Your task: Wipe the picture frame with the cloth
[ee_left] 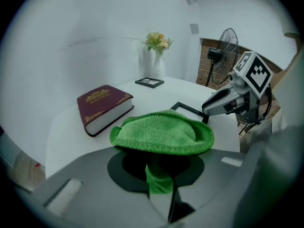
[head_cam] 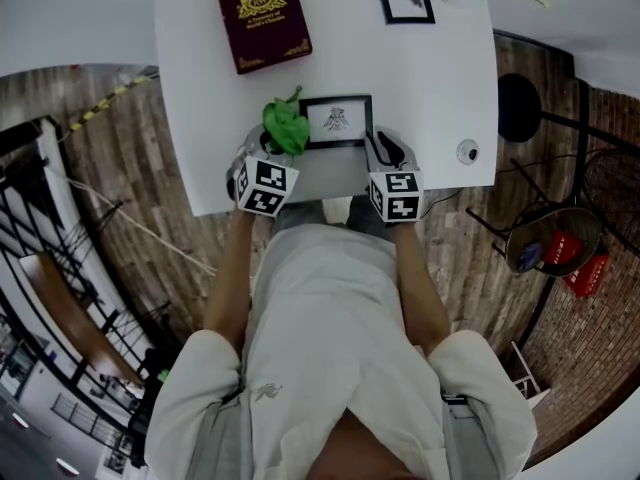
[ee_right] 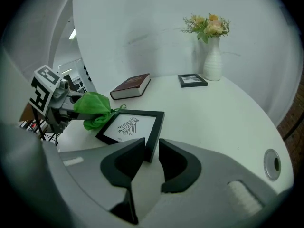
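The white table (head_cam: 420, 78) carries a dark red book (head_cam: 263, 18) at its far left corner. The frame (head_cam: 337, 120) lies at the near edge, between the two grippers. The right gripper (ee_right: 151, 148) pinches the frame's near right corner. The left gripper (ee_left: 159, 184) is pressed onto the green cloth (ee_left: 161, 133), which bunches at the frame's left edge.

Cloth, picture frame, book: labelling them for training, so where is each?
green cloth (ee_left: 161, 133), left gripper view, top of its fold
picture frame (ee_right: 130, 126), right gripper view, bird print
red book (head_cam: 263, 18), head view, cover centre
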`<state>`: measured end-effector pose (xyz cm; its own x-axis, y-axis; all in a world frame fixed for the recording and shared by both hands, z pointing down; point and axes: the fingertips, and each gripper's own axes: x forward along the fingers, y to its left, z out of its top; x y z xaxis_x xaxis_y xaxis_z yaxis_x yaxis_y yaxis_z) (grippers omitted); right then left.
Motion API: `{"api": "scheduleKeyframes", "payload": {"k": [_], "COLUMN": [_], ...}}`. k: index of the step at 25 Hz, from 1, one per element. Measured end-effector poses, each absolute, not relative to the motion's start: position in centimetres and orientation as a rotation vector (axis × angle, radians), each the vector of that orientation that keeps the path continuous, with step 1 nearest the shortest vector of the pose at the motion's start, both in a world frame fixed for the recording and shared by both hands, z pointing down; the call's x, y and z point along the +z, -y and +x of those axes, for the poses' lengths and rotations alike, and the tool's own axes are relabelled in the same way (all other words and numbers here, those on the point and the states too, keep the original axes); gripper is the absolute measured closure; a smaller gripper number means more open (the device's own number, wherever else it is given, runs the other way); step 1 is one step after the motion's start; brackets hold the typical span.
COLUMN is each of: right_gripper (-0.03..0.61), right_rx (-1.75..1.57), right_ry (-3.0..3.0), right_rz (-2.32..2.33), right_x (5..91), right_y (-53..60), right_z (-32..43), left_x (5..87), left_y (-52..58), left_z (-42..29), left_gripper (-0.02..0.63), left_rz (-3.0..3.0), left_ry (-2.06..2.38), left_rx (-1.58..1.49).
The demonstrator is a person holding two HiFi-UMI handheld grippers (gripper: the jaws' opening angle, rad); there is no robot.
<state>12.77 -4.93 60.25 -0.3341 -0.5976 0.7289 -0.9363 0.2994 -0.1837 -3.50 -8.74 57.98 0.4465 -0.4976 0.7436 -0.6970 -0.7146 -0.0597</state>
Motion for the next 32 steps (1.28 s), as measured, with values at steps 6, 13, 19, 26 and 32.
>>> {"api": "scheduleKeyframes", "payload": {"k": [6, 13, 19, 26, 32], "right_gripper": [0.479, 0.476, 0.488, 0.534, 0.538], "right_rx": [0.823, 0.797, 0.821, 0.807, 0.803], "right_ry": [2.031, 2.039, 2.043, 2.051, 2.067], "right_rz": [1.358, 1.332, 1.377, 1.384, 1.388], "right_x": [59.9, 60.3, 60.3, 60.6, 60.4], "right_y": [3.3, 2.7, 3.2, 3.3, 3.3], "right_z": [12.9, 12.1, 12.2, 11.9, 11.8], "left_x": [55.1, 52.9, 53.4, 54.6, 55.9], "left_y": [9.1, 8.6, 8.3, 7.4, 6.5], "left_z": [-3.0, 2.0, 6.3, 10.8, 13.0], "left_gripper": [0.525, 0.525, 0.525, 0.525, 0.525], "left_rz": [2.502, 2.609, 2.659, 2.706, 2.717], "left_ry": [1.060, 0.943, 0.833, 0.698, 0.617], "left_rx": [1.066, 0.948, 0.932, 0.921, 0.928]}}
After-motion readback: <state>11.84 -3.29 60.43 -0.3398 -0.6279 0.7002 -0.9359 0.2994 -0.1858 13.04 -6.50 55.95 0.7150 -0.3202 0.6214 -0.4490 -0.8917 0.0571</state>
